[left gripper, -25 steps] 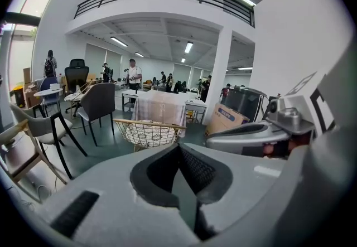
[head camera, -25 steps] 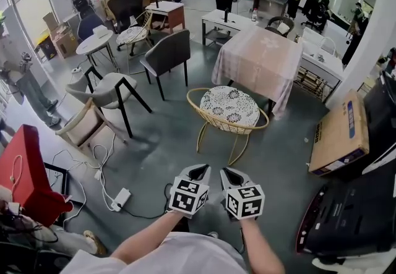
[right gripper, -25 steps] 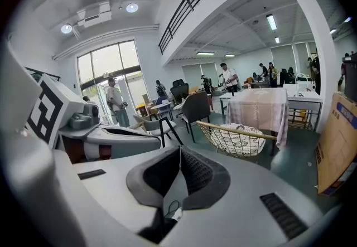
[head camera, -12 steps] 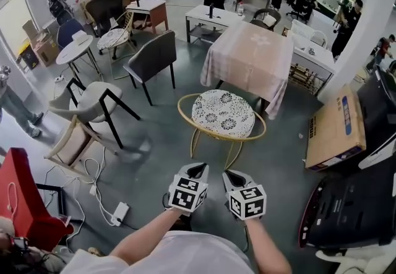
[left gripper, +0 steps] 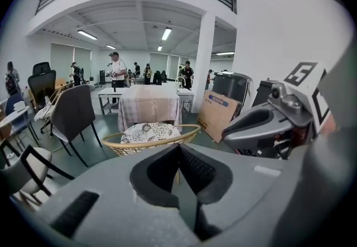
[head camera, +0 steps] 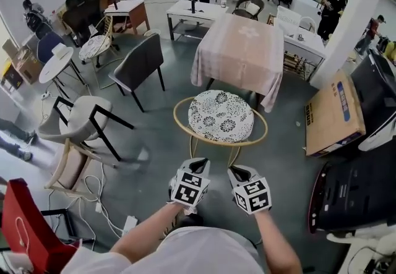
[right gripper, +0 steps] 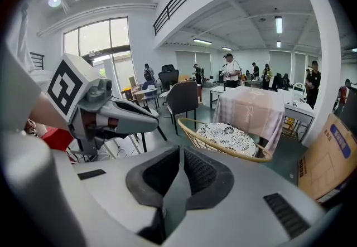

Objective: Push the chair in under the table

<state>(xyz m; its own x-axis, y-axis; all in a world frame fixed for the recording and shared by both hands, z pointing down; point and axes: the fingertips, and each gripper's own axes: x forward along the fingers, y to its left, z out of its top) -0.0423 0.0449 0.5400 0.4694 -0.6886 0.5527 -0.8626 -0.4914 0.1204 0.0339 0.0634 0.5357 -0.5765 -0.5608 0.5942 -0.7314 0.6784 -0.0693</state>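
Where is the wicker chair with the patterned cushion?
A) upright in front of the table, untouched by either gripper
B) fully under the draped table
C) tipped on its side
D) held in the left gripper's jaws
A: the wicker chair stands upright before the draped table; left gripper and right gripper are short of it.

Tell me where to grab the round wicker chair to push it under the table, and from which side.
Grip the wicker chair by the near arc of its golden rim, coming from the side opposite the table. That hoop looks thin enough to clamp and lines up with the table beyond. The left gripper and right gripper are shut and empty, so open first.
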